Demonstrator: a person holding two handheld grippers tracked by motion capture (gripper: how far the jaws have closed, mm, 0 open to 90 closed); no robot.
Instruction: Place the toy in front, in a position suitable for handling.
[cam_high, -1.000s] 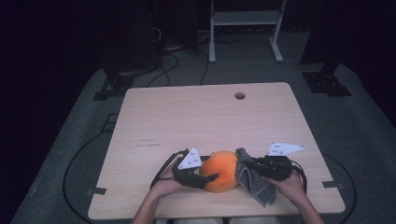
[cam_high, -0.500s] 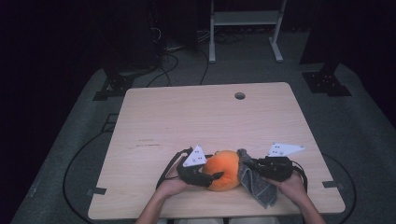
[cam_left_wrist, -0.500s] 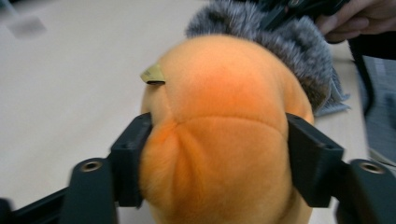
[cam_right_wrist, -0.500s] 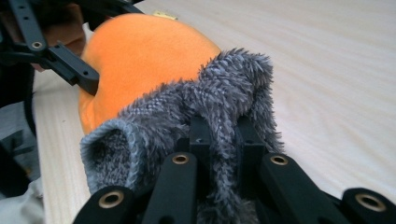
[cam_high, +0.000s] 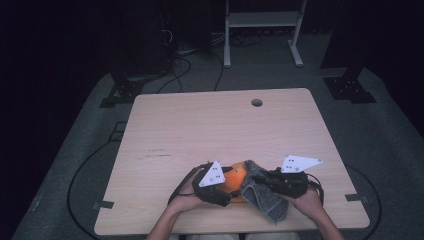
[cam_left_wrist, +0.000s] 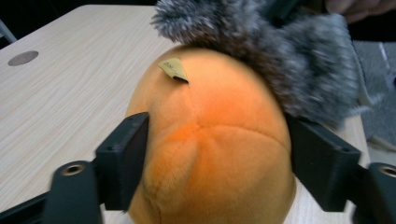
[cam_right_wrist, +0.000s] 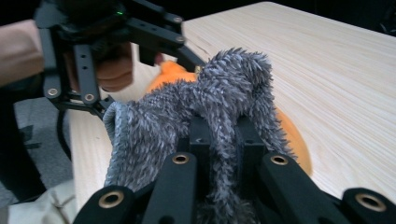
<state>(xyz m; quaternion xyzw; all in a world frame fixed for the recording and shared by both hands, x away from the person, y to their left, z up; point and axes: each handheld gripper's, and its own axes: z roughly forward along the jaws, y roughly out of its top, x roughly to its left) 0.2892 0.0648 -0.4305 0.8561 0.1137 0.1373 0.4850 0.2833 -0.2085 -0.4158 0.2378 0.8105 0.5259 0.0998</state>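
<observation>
A round orange plush toy (cam_left_wrist: 210, 140) sits near the table's front edge (cam_high: 236, 179). My left gripper (cam_left_wrist: 215, 158) has its jaws pressed on both sides of the toy, shut on it; in the high view that gripper (cam_high: 220, 187) is at the toy's left. A grey fuzzy cloth (cam_right_wrist: 205, 112) drapes over the toy's right side (cam_high: 262, 192). My right gripper (cam_right_wrist: 222, 140) is shut on a fold of that cloth and sits at the toy's right (cam_high: 280, 182). A small tan tag (cam_left_wrist: 173, 69) sticks out of the toy's seam.
The light wooden table (cam_high: 225, 130) has a round cable hole (cam_high: 256, 102) near its far edge. Cables trail from both grippers over the front edge. A metal stand (cam_high: 260, 30) is on the dark floor beyond.
Both grippers with the toy and cloth have shifted slightly; the cloth now lies a little further over the toy. Both holds are unchanged.
</observation>
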